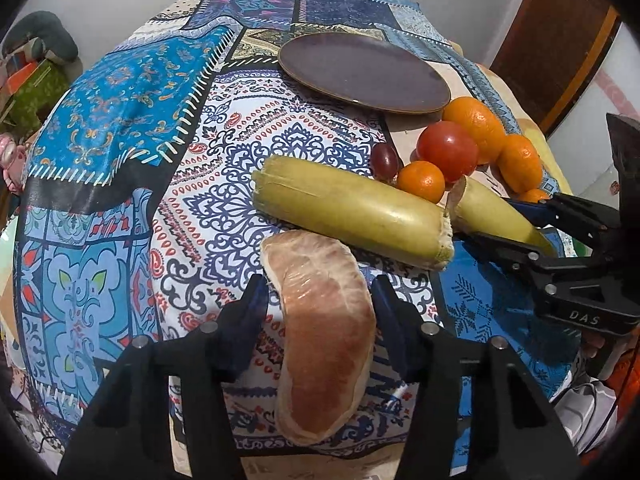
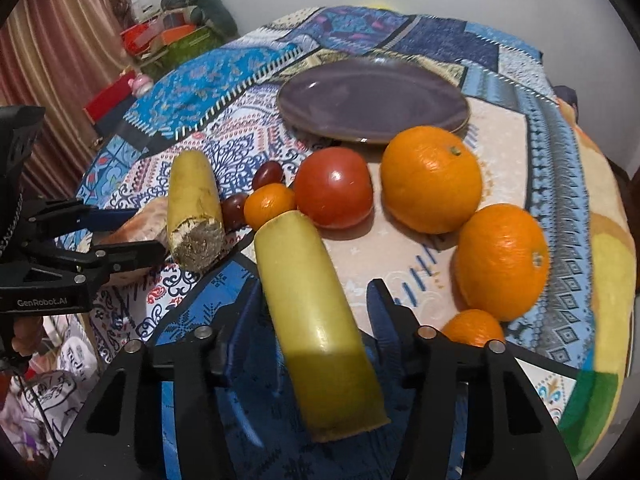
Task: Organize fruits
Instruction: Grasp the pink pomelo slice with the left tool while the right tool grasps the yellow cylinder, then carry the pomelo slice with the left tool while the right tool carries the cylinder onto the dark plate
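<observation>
Patterned blue patchwork cloth (image 1: 120,92) covers the surface, with a pale wall behind. An empty dark purple plate (image 2: 372,100) sits at the far side. Nearer lie two yellow-green cane pieces: the longer cane piece (image 1: 352,212) crosswise at centre, the second cane piece (image 2: 316,320) between the jaws of the right gripper (image 2: 316,300), left pad touching, right pad apart. The left gripper (image 1: 320,300) straddles a peeled pomelo segment (image 1: 324,332); firm contact cannot be confirmed. Two large oranges (image 2: 432,178), a red tomato (image 2: 334,188), small tangerines (image 2: 269,204) and dark grapes (image 2: 269,172) cluster just before the plate.
</observation>
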Action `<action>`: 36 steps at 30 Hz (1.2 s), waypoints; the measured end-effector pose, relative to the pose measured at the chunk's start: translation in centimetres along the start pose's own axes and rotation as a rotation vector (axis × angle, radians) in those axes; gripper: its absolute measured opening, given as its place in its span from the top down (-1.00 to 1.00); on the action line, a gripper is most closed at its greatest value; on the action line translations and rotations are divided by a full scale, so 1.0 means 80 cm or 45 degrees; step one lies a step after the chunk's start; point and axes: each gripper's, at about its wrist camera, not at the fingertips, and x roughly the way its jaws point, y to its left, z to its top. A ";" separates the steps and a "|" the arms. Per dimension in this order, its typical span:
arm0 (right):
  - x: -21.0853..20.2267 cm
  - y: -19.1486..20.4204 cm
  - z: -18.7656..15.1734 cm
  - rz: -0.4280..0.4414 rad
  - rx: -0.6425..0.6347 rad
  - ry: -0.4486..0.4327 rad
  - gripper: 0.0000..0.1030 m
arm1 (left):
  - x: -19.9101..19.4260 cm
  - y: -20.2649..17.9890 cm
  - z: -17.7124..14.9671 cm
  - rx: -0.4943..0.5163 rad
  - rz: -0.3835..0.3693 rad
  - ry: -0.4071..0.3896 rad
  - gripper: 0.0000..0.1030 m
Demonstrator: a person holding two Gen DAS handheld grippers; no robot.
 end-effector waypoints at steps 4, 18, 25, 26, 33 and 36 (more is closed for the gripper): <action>0.005 0.004 0.003 -0.011 -0.032 -0.005 0.04 | 0.006 -0.003 -0.001 0.021 0.020 -0.001 -0.02; -0.021 -0.001 0.001 -0.010 0.057 -0.095 0.32 | -0.017 -0.003 -0.003 -0.007 0.020 -0.014 0.17; -0.057 0.001 0.004 -0.034 0.066 -0.189 0.34 | -0.061 -0.003 0.008 -0.009 0.046 -0.124 0.18; -0.063 0.001 0.005 -0.036 0.068 -0.203 0.34 | -0.068 -0.004 0.012 -0.005 0.048 -0.143 0.18; -0.098 -0.001 0.016 -0.069 0.063 -0.305 0.36 | -0.104 -0.014 0.036 0.017 0.055 -0.268 0.18; -0.113 -0.005 0.022 -0.082 0.065 -0.346 0.36 | -0.116 -0.018 0.047 0.026 0.056 -0.316 0.18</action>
